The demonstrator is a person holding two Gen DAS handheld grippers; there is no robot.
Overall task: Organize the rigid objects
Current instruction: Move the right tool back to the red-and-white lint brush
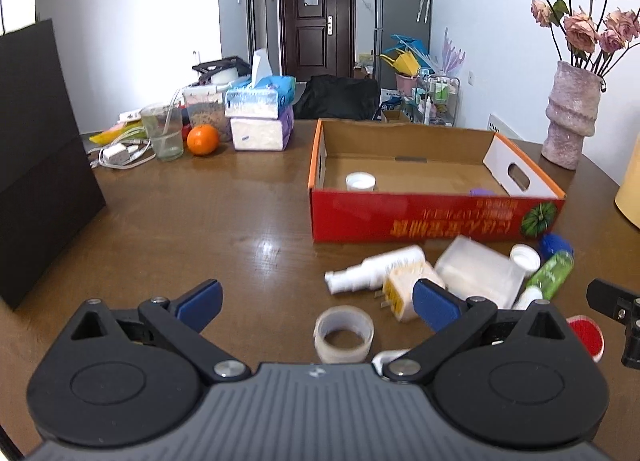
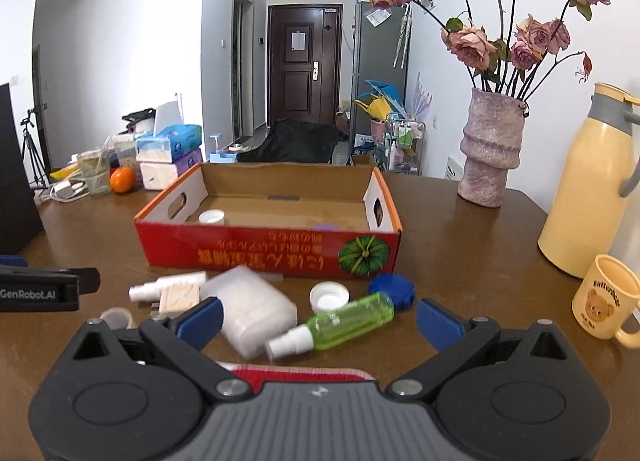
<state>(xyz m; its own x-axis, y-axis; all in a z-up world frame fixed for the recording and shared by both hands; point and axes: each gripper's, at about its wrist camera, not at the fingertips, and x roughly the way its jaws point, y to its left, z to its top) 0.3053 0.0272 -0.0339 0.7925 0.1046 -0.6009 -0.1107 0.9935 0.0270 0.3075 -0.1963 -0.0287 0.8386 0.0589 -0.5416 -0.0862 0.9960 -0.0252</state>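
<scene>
Right now both grippers are hovering low over the table [image 2: 460, 229], each spread wide and holding nothing. Between the left gripper's [image 1: 316, 303] fingers a tape roll [image 1: 344, 335] is sitting; the right gripper [image 2: 320, 319] is framing a green bottle [image 2: 340, 323] lying beside a white case [image 2: 256, 311]. Behind them, the red box [image 2: 260, 253] is holding a white cap [image 2: 212, 216].
</scene>
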